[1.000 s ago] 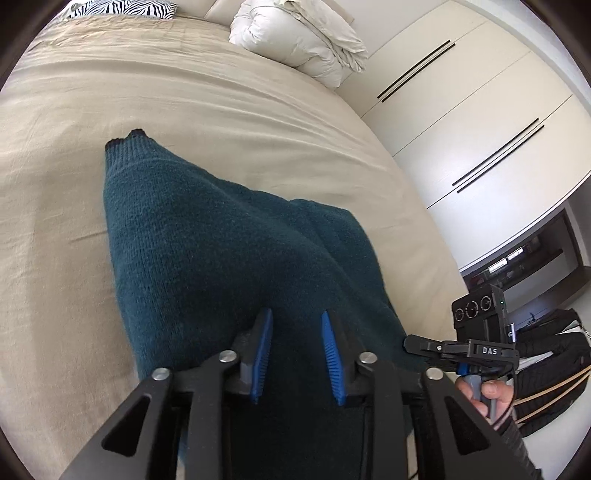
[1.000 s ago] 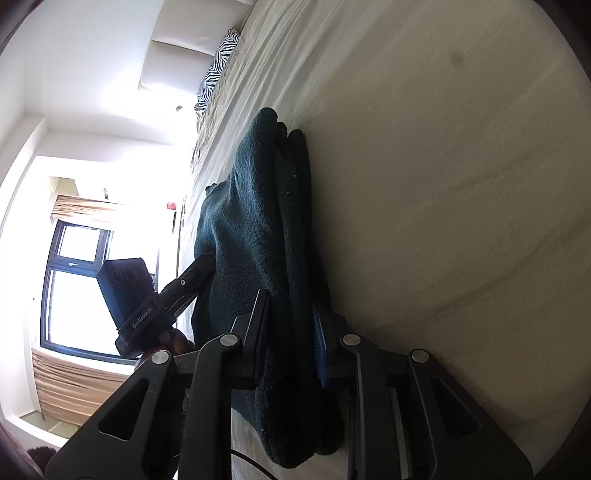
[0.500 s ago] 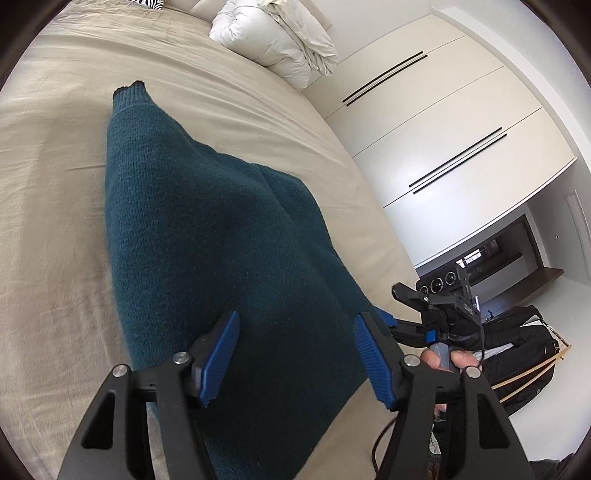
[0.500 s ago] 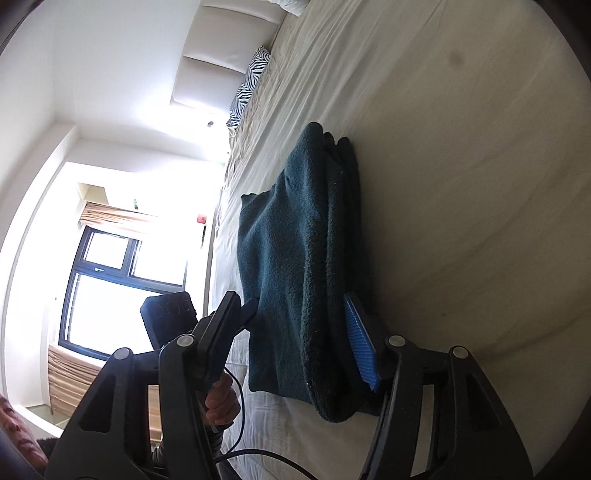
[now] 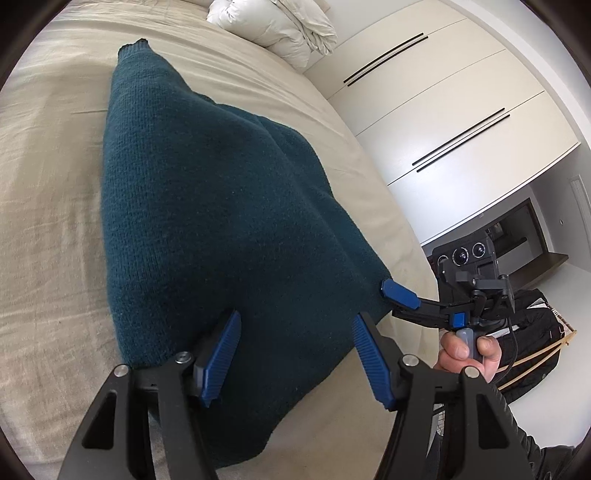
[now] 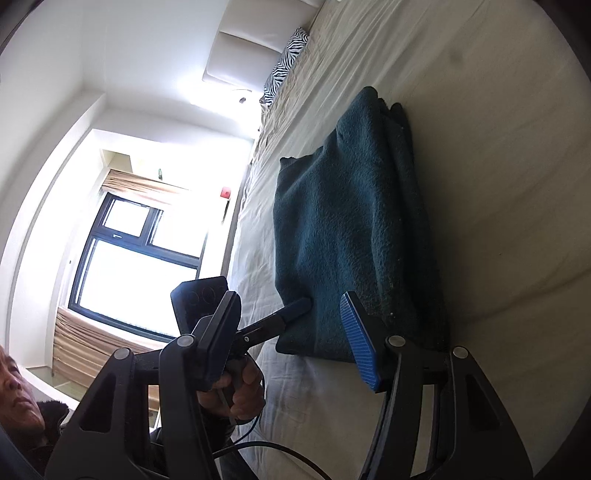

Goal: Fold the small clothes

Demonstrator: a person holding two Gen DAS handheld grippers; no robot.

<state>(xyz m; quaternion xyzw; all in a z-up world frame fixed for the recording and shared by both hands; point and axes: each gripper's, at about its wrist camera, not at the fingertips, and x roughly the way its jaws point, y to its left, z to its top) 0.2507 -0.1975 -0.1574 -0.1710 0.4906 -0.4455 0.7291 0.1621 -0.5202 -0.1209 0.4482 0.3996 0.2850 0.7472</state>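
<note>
A dark teal knitted sweater (image 5: 207, 229) lies folded in layers on the beige bed (image 5: 44, 206); it also shows in the right wrist view (image 6: 343, 229). My left gripper (image 5: 295, 354) is open and empty, its blue pads just above the sweater's near edge. My right gripper (image 6: 291, 339) is open and empty at the sweater's near right corner. In the left wrist view the right gripper's blue fingertip (image 5: 399, 293) touches that corner. In the right wrist view a dark left fingertip (image 6: 295, 308) rests at the sweater's near left edge.
White pillows (image 5: 273, 22) lie at the head of the bed, a zebra cushion (image 6: 286, 59) beside them. White wardrobe doors (image 5: 443, 110) stand right of the bed. A window (image 6: 136, 254) lies left. A dark bag (image 5: 532, 350) sits on the floor.
Both grippers have opened and let go of the sweater's near edge, then drawn back a little. The sweater now lies flat, folded on the bed.
</note>
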